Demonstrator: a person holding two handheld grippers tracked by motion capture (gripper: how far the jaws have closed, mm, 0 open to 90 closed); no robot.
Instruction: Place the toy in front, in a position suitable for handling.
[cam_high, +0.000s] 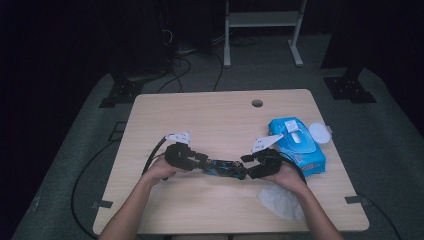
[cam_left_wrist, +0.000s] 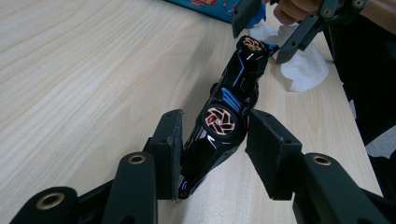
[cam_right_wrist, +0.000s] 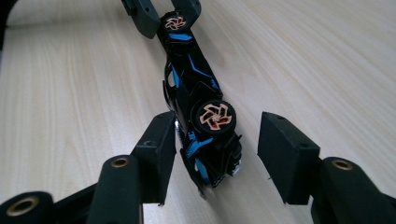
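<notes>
**Q:** where's the car sitting right now?

**Me:** The black-and-blue toy car (cam_high: 223, 167) lies on its side on the desk (cam_high: 210, 115), strung between my two hands. My left hand-held gripper (cam_left_wrist: 212, 142) is clamped on one end, both pads pressed against the body by the orange wheel (cam_left_wrist: 220, 122).

**Q:** and the right one?

**Me:** My right hand-held gripper (cam_right_wrist: 215, 140) straddles the other end but it's released: one pad touches, the other stands clear. A crumpled tissue (cam_high: 281, 200) sits near my right wrist, and the blue wipes pack (cam_high: 298, 145) lies farther back.
</notes>
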